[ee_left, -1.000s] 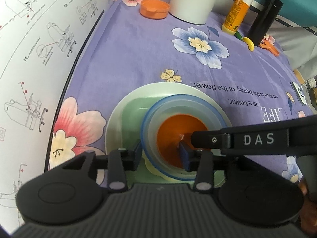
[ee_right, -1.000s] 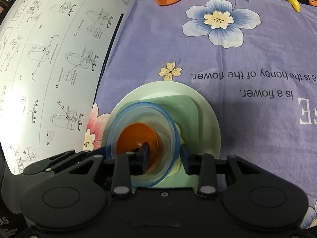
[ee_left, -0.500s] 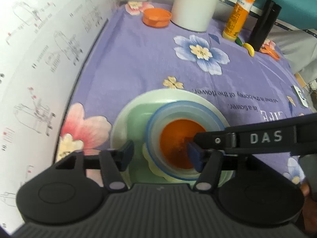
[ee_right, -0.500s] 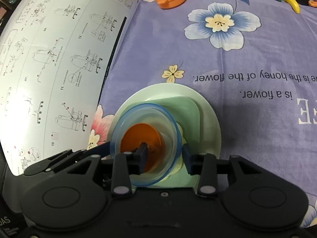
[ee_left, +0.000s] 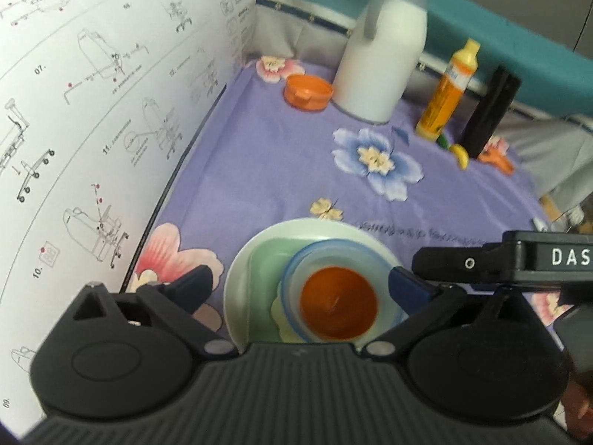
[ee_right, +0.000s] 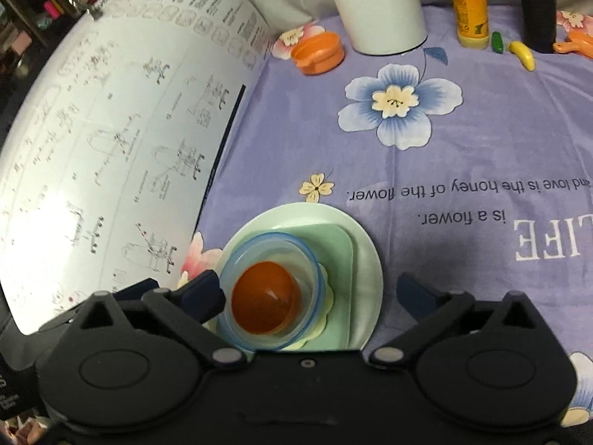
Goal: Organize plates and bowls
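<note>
A stack stands on the purple flowered cloth: a round pale green plate, a square green plate, a small yellow flower-shaped dish, a clear blue-rimmed bowl and an orange bowl nested inside. My left gripper is open, lifted above the stack and empty. My right gripper is open and empty, its fingers either side of the stack. The right gripper's black body shows in the left wrist view.
A large white instruction sheet rises along the left. At the back stand an orange lid, a white jug, an orange bottle, a black cylinder and small toy fruits.
Both grippers let go of the clear bowl's rim, opened wide and drew up and back. The stack stays in place.
</note>
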Action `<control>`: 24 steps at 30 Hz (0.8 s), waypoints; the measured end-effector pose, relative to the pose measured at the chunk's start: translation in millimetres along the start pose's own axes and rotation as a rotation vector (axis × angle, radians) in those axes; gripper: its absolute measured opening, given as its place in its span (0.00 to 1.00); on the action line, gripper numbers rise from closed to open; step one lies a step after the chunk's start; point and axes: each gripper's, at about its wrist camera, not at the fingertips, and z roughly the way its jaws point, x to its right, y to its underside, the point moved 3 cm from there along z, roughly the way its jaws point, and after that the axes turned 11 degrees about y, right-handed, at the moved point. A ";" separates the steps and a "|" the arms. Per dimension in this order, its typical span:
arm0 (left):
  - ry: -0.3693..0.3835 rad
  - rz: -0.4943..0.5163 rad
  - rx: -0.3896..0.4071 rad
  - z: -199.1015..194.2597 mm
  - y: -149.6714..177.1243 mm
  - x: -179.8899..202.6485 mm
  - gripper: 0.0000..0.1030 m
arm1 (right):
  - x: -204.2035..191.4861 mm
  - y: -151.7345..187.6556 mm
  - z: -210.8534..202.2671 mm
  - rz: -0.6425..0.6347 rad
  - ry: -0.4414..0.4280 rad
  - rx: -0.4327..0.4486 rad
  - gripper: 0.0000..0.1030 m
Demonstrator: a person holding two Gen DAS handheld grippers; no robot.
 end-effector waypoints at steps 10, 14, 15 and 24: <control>-0.033 0.160 0.090 -28.0 15.2 26.1 1.00 | 18.0 15.7 -33.0 -0.046 -0.017 0.130 1.00; -0.040 0.166 0.071 -32.7 29.6 25.9 1.00 | 14.4 29.7 -41.9 -0.146 0.004 0.162 1.00; -0.050 0.161 0.069 -33.8 34.0 23.5 1.00 | 13.9 35.1 -43.2 -0.178 0.009 0.166 1.00; -0.108 0.183 0.045 -38.2 67.1 11.0 1.00 | 19.0 74.4 -34.6 -0.317 0.102 0.125 1.00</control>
